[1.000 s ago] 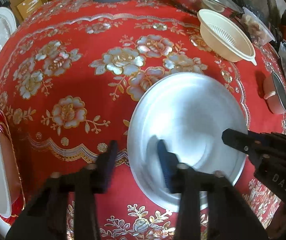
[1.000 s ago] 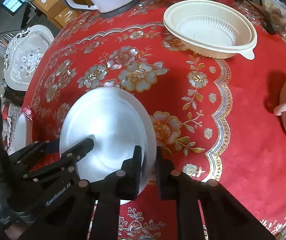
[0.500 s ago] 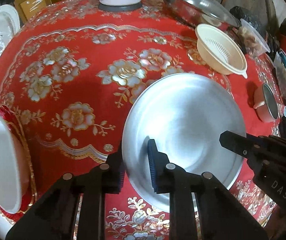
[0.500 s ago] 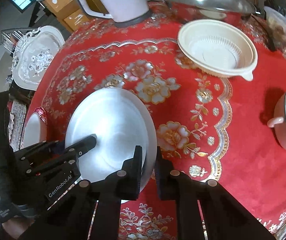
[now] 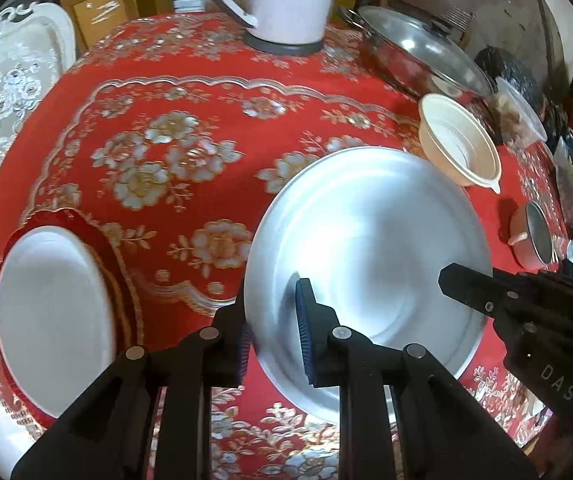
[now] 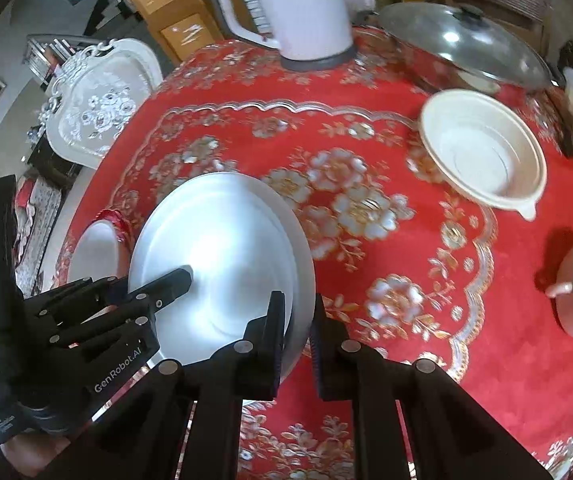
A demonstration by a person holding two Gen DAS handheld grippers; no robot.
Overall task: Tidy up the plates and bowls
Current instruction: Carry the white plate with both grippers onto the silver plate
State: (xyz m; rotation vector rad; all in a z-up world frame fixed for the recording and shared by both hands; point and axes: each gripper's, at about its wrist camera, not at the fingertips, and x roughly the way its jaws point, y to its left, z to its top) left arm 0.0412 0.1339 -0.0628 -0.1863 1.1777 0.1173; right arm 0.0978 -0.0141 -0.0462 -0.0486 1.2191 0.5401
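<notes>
The steel plate (image 5: 370,248) is blurred by glare at its centre, its near rim is hidden behind black fingers in both views, and the white plate (image 5: 46,312) at the table's left edge is partly cut off. The steel plate is held tilted above the red tablecloth (image 5: 190,128), between the two tools. The left gripper (image 5: 272,340) pinches its left rim and the right gripper (image 6: 298,328) pinches its right rim, each with one finger over and one under.

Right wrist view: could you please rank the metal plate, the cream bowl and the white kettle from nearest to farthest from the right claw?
1. Metal plate: gripped at its rim by the right claw, just left of it.
2. Cream bowl: on the red cloth, up and to the right.
3. White kettle: at the far edge of the table, top centre.
</notes>
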